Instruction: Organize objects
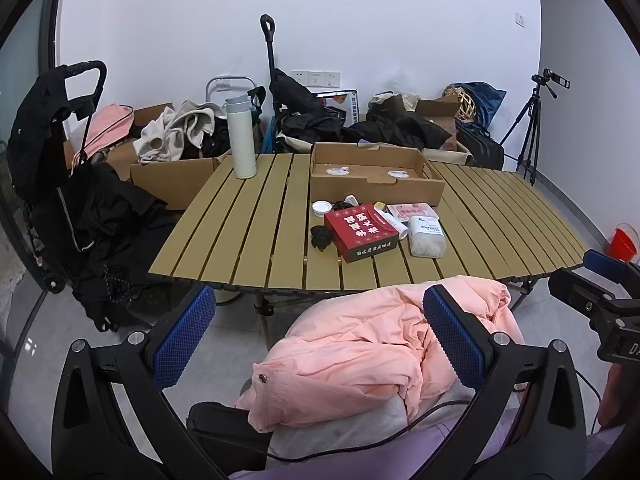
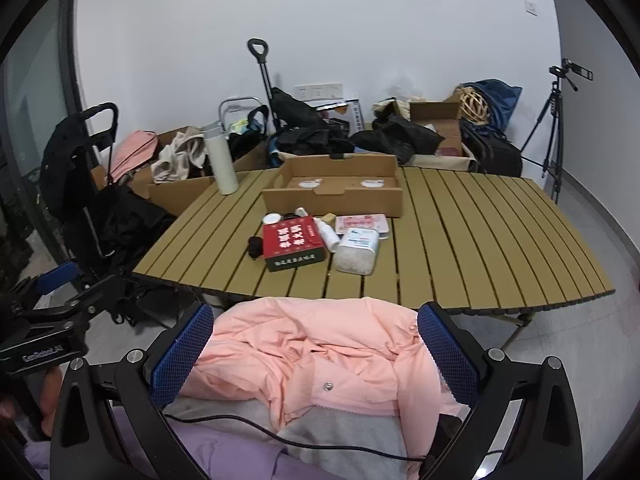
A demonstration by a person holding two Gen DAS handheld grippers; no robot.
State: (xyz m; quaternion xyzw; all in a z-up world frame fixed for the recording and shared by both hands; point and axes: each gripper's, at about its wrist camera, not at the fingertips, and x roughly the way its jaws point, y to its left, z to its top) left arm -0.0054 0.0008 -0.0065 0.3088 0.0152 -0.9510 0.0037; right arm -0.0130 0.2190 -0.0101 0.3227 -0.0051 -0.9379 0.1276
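A slatted wooden table [image 1: 248, 236] [image 2: 480, 232] holds a red box [image 1: 360, 232] [image 2: 294, 242], a clear plastic container [image 1: 426, 236] [image 2: 358, 250], a white tube [image 1: 394, 220] [image 2: 326, 234], a white lid [image 1: 321, 208] [image 2: 273, 219], a black object [image 1: 321, 237] [image 2: 254, 246], a pink packet [image 1: 412, 211] [image 2: 360, 223] and an open shallow cardboard box [image 1: 376, 172] [image 2: 336, 190]. A white flask [image 1: 241, 136] [image 2: 221, 160] stands at the far left corner. My left gripper [image 1: 320, 336] and right gripper [image 2: 316, 356] are both open and empty, held before the table above a pink jacket [image 1: 360, 356] [image 2: 320, 352].
Cardboard boxes with clothes [image 1: 176, 136] [image 2: 180, 156], black bags and a trolley [image 1: 276, 80] stand behind the table. A black stroller [image 1: 60, 160] is at the left. A tripod [image 1: 532, 128] [image 2: 554, 128] and a red bucket [image 1: 622, 242] are at the right.
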